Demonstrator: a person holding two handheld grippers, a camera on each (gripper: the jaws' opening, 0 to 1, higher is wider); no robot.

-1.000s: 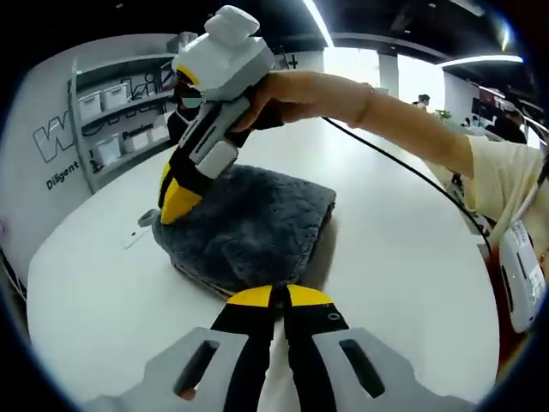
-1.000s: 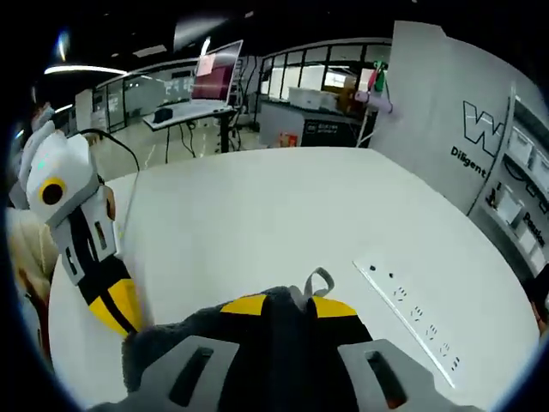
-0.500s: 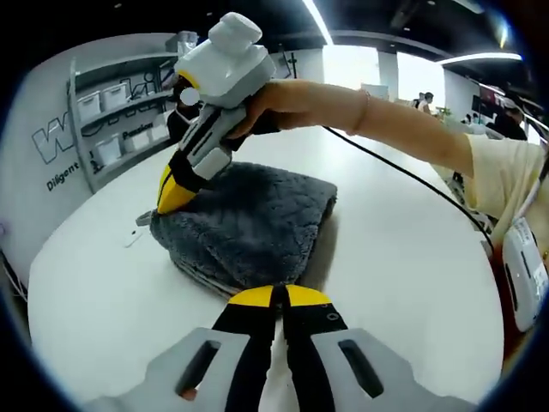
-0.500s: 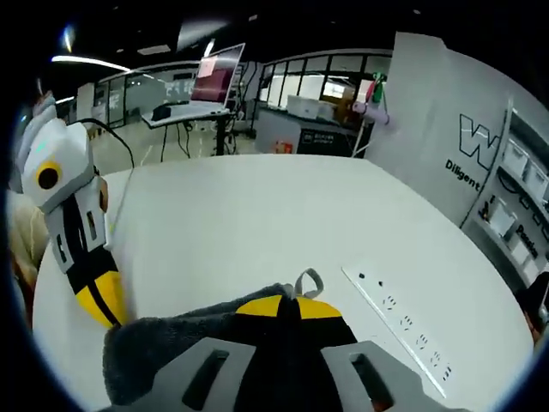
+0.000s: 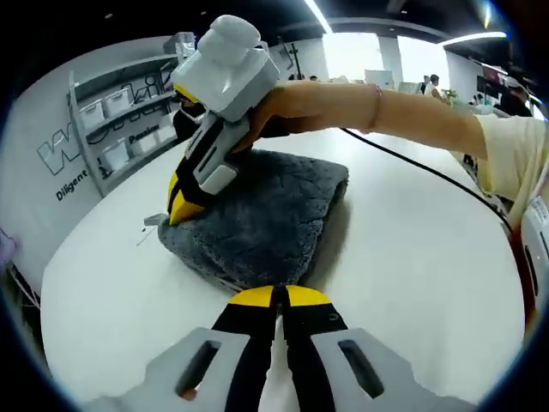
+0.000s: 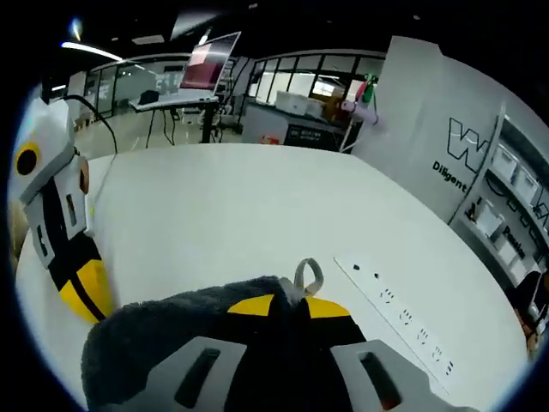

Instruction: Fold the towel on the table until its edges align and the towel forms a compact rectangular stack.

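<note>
A dark grey fluffy towel [image 5: 257,219] lies folded in a thick rectangle on the white table [image 5: 412,266]. My left gripper [image 5: 276,297] is shut, its yellow tips at the towel's near edge with nothing seen between them. A hand holds my right gripper [image 5: 178,206] down on the towel's far left corner. In the right gripper view its jaws [image 6: 289,307] are shut on the towel [image 6: 163,330], beside a small grey hanging loop [image 6: 305,274]. The left gripper [image 6: 79,290] stands at that view's left, just off the towel's edge.
A white power strip [image 6: 405,321] lies on the table to the right of the towel. A black cable [image 5: 429,172] trails over the table under the person's arm [image 5: 386,107]. Shelves with bins [image 5: 111,129] stand behind the table's far edge.
The right gripper has dropped lower onto the towel's far left corner and its jaws have come closer together. The left gripper stays shut at the near edge. Both views shifted a little.
</note>
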